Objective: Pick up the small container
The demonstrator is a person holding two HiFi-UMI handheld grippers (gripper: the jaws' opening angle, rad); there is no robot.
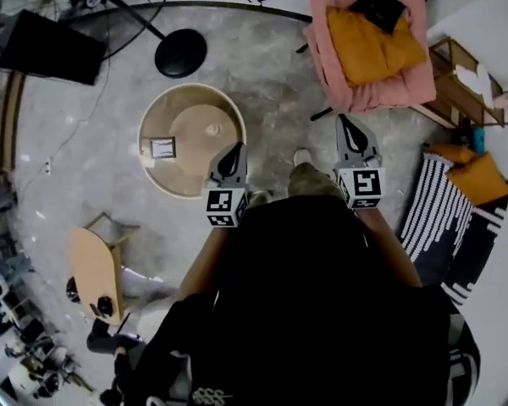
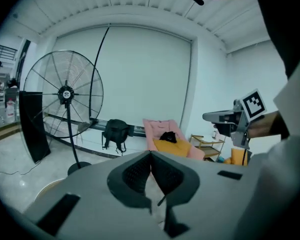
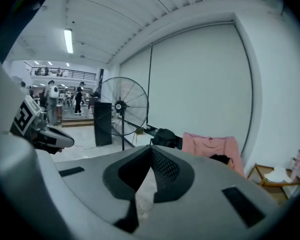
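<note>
A small pale object (image 1: 212, 129), possibly the small container, stands at the middle of a round wooden table (image 1: 174, 172) on the floor below me. My left gripper (image 1: 231, 161) hangs in the air by the table's right rim, jaws shut and empty. My right gripper (image 1: 349, 134) is held level farther right, also shut with nothing in it. In the left gripper view the fingertips of the left gripper (image 2: 151, 154) meet, and the right gripper (image 2: 225, 117) shows at the right. In the right gripper view the right gripper (image 3: 151, 149) is closed too, with the left gripper (image 3: 45, 134) at the left.
A small framed card (image 1: 162, 148) lies on the round table. A large standing fan (image 1: 179, 53) and a black speaker (image 1: 46, 47) are behind it. A pink couch (image 1: 368, 45) with an orange cushion stands right, beside a wooden shelf (image 1: 461, 83) and a striped rug (image 1: 432, 205).
</note>
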